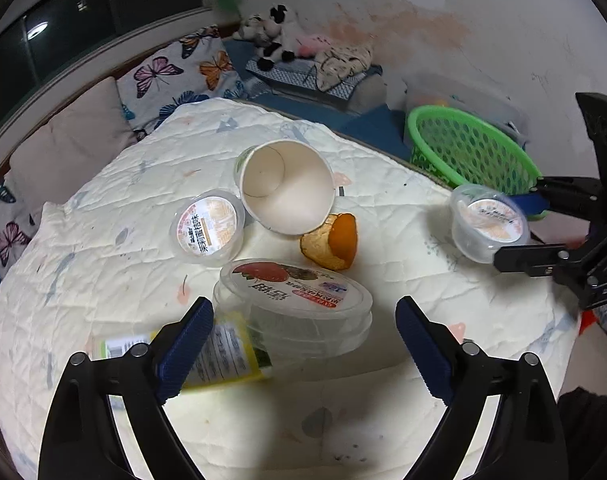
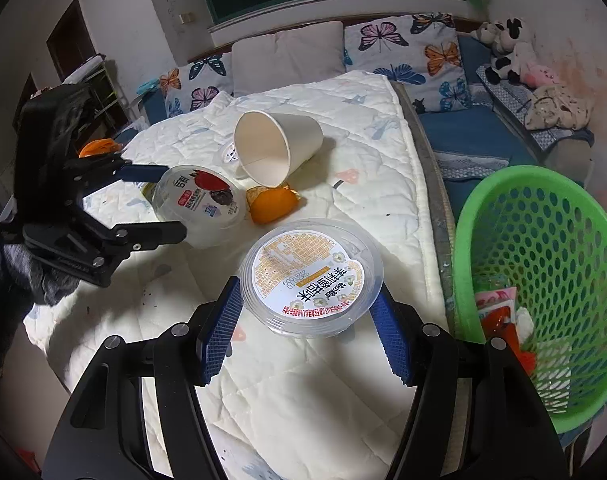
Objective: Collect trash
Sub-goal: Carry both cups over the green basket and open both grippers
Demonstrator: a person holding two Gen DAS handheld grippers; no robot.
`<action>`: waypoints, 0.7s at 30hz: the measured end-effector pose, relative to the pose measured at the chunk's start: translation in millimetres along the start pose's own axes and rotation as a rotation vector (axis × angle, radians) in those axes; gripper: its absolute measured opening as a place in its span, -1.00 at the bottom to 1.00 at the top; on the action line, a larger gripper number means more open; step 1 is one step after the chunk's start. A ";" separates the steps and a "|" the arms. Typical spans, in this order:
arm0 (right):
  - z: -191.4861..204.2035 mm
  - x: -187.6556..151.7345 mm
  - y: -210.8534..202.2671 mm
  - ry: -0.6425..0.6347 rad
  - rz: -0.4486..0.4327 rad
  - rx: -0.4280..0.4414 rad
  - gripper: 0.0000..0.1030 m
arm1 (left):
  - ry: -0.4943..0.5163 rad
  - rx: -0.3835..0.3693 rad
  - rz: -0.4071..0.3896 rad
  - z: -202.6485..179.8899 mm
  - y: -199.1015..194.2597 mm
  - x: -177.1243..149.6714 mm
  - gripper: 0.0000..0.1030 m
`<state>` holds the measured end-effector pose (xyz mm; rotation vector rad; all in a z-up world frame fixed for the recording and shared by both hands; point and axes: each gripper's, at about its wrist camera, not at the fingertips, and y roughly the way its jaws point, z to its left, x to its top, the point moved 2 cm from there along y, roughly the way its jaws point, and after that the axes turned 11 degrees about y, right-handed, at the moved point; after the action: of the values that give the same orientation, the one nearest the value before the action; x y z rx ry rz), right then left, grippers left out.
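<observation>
A: What sits nearest in the right wrist view?

B: The right gripper (image 2: 305, 340), low centre. Its jaws grip a clear jelly cup (image 2: 311, 276) on both sides, label up, above the white quilt (image 2: 287, 392). In the left wrist view the same cup (image 1: 488, 222) shows at the right edge, between the right gripper's (image 1: 521, 228) fingers.

A: And the left gripper?

B: The left gripper (image 1: 305, 348) fills the bottom of its own view, jaws wide open and holding nothing. Between the fingertips lies an oval tub (image 1: 295, 304) with a strawberry label, and a yellow packet (image 1: 219, 356) sits at lower left, partly under the tub. From the right wrist view the left gripper (image 2: 165, 202) is at the left edge, open around that tub (image 2: 201, 206); whether it touches, I cannot tell.

A: Farther up the bed?

B: An orange peel (image 1: 331, 246) just right of centre, beside a paper cup (image 1: 287, 186) lying on its side, mouth toward the camera. A second jelly cup (image 1: 207, 226) lies left of the paper cup, touching it.

A: Where is the bin?

B: A green basket (image 2: 539, 280) stands off the quilt's edge, at the right side of the right wrist view, with red and white wrappers (image 2: 503, 316) inside. Behind everything, butterfly pillows (image 2: 403, 46) and a plush cow (image 2: 503, 48) at the upper right.
</observation>
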<state>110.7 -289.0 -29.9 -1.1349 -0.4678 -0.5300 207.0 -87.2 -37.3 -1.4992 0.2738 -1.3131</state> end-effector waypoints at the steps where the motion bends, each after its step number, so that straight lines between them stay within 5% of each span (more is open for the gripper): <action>1: -0.2 -0.4 -0.4 0.002 0.002 0.003 0.25 | 0.015 0.006 0.009 1.5 2.7 1.8 0.74; 21: -3.8 0.5 5.3 0.019 0.018 0.014 0.25 | 0.122 0.009 0.096 7.6 29.2 13.0 0.75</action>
<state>114.7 -290.9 -34.8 -1.1190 -0.4441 -0.5212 231.0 -104.3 -51.9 -1.3837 0.4124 -1.3288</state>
